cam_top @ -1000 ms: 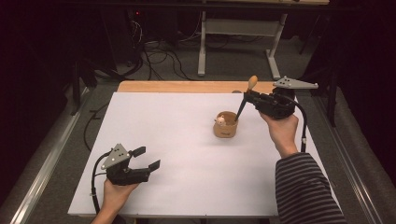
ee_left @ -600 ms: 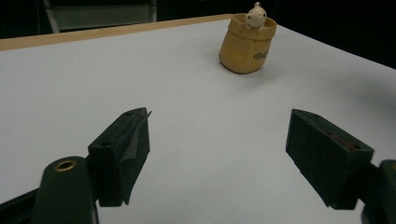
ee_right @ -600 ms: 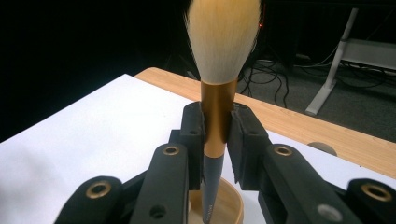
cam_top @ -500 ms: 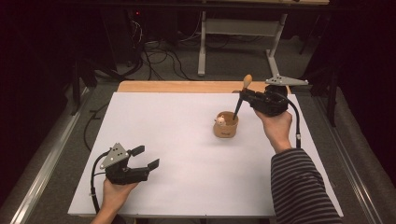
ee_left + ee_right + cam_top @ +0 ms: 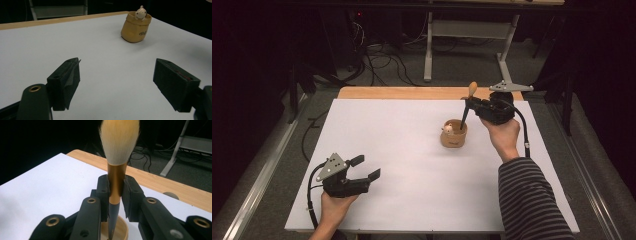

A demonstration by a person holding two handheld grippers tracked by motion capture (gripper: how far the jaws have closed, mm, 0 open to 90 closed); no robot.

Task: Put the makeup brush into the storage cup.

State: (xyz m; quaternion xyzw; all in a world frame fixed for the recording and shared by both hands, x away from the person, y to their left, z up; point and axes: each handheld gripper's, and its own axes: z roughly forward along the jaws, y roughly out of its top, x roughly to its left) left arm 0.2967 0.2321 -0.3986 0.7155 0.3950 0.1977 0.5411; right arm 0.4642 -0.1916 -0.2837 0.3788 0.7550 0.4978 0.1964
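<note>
Brush point(image 5: 116, 165) handle tip hidden inside the tan cup point(image 5: 454, 135), right gripper view cuts off the bristle top. Brush near upright, bristles up, leaning toward 1 o'clock. Right gripper point(image 5: 470, 106) clamped on its gold ferrule, above the cup's 2 o'clock side, wrist raised. Left gripper point(image 5: 366, 167) at table's 7 o'clock, jaws apart, nothing between them.

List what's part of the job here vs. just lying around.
In the job:
- makeup brush, clamped upright in the right tool
- tan holder cup with a small figure on its rim, brush handle tip at its mouth

Not in the job:
- left tool, open, off to the side
- cables on the floor
- desk frame behind the table
</note>
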